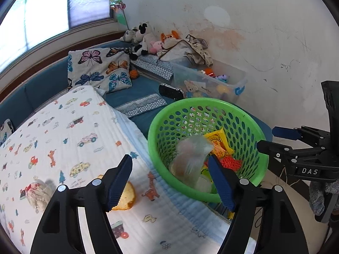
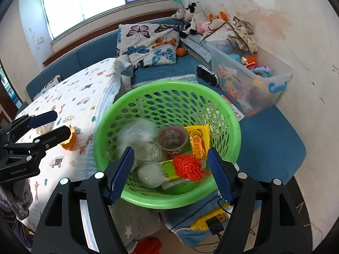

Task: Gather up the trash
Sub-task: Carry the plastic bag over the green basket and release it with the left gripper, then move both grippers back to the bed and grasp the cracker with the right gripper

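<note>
Orange peel (image 1: 127,199) lies on the bed blanket (image 1: 70,131) just under my left claw (image 1: 169,182), whose fingers are apart and empty; right claw (image 2: 170,172), also apart, hangs over the green basket (image 2: 231,114).

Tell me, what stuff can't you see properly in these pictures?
- Blurred clear plastic piece above the green plastic basket, left wrist view: motion blur hides what it is.
- Orange peel piece on the printed blanket, left wrist view: partly hidden behind the left gripper fingers.
- Yellow power strip, right wrist view: partly covered by the basket and right gripper.
</note>
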Motion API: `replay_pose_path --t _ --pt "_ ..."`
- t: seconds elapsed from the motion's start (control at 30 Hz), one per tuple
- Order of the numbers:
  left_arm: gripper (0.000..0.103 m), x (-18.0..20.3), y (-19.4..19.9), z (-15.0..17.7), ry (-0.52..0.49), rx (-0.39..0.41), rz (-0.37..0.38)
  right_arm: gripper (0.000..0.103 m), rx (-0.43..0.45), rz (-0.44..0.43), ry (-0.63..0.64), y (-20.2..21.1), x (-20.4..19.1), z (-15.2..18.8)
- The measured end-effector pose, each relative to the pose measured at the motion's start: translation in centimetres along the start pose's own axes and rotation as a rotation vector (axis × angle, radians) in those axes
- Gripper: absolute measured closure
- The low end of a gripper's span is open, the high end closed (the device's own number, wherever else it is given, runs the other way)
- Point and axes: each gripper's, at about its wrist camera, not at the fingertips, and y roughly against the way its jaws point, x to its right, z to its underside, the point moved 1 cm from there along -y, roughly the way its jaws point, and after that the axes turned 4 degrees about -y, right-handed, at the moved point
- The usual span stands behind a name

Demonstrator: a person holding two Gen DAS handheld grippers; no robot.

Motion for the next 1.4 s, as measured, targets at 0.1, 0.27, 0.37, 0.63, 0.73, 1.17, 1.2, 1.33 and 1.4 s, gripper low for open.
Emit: replay_pose_path --t 0.1,0.27,0.37,0.63,0.73,1.17,1.2,1.33,1.4 --pt "0.032 -0.9 1.4 0.4 0.007 0.015 -0.020 0.030 0.002 0.000 0.015 0.2 -0.7 0.0" --pt "0.032 -3.1 3.5 1.8 0.046 0.025 -0.051 0.028 0.003 -0.016 0.031 0.4 -1.8 0.1" --pt "0.032 -4.8 4.7 3.0 0.075 0.027 -0.081 0.026 -0.001 -0.032 0.048 0.4 -3.1 0.4" --pt "0.032 -10.5 8.0 6.6 0.158 0.030 -0.196 0.021 -0.024 -0.106 0.134 -0.4 -8.0 1.2" --pt "0.032 -13.0 8.9 8.0 0.209 0.024 -0.227 0.020 -0.032 -0.139 0.173 -0.9 -10.3 1.5" --pt "0.032 -18.4 10.4 12.2 0.321 -0.004 -0.286 0.021 -0.100 -0.207 0.288 -5.5 -18.3 1.9" --pt "0.032 -18.7 10.4 12.4 0.328 -0.005 -0.286 0.021 -0.105 -0.206 0.292 -5.8 -18.6 2.0" --pt "0.032 -19.3 10.3 12.8 0.340 -0.011 -0.283 0.023 -0.136 -0.193 0.299 -7.9 -20.0 2.0" --pt "0.032 -19.5 10.2 13.1 0.342 -0.015 -0.283 0.025 -0.146 -0.185 0.299 -8.8 -20.4 2.0"
